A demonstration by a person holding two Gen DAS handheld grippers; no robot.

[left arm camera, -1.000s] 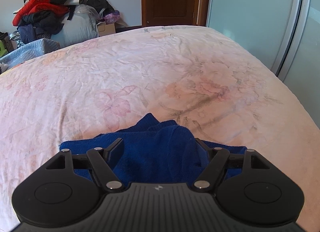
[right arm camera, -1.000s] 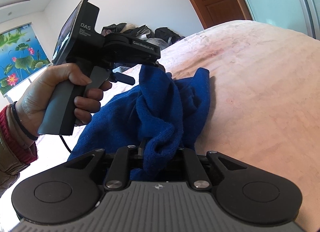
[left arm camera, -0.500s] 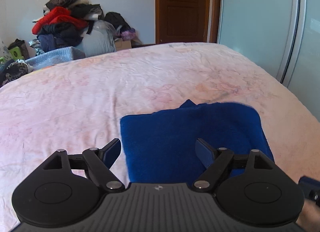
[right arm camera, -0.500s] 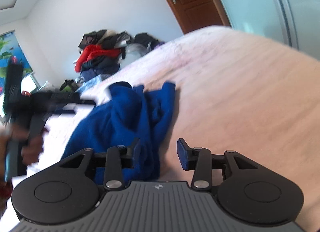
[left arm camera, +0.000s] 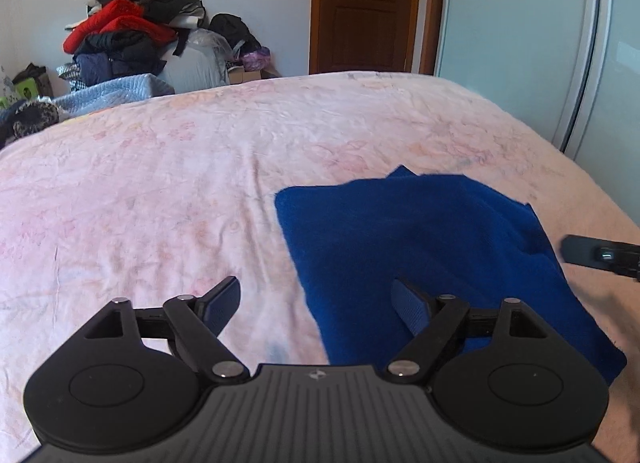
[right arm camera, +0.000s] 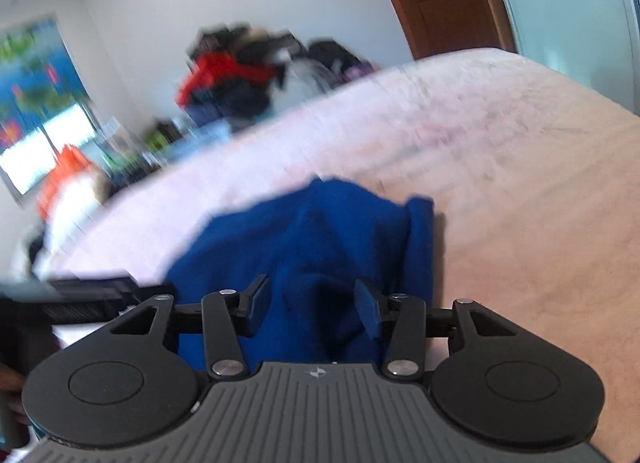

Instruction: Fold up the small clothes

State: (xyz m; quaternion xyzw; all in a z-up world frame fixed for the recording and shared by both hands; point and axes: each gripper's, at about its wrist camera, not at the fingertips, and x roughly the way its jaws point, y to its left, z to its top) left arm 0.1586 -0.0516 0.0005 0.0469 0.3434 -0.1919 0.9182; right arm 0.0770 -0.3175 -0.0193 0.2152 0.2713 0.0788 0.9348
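A dark blue cloth (left arm camera: 420, 239) lies folded and fairly flat on the pink floral bedsheet (left arm camera: 160, 191). My left gripper (left arm camera: 316, 303) hovers over the cloth's near left edge, jaws opening wide, nothing pinched between them. A dark part of the other tool (left arm camera: 600, 255) pokes in at the right edge. In the blurred right wrist view the same blue cloth (right arm camera: 320, 239) bunches below my right gripper (right arm camera: 314, 305), whose jaws are opening; cloth lies under the gap but the pads do not press it. The left tool (right arm camera: 92, 295) shows at the left.
A heap of clothes (left arm camera: 128, 35) is piled past the bed's far left corner beside a light blue quilt (left arm camera: 116, 89). A brown door (left arm camera: 364, 7) and pale sliding wardrobe panels (left arm camera: 520, 43) stand behind and to the right. The bed drops off at right.
Both grippers let go of the blue cloth and opened. The left gripper drew back and to the left; the cloth now lies flat on the bed. The right gripper lifted away from it.
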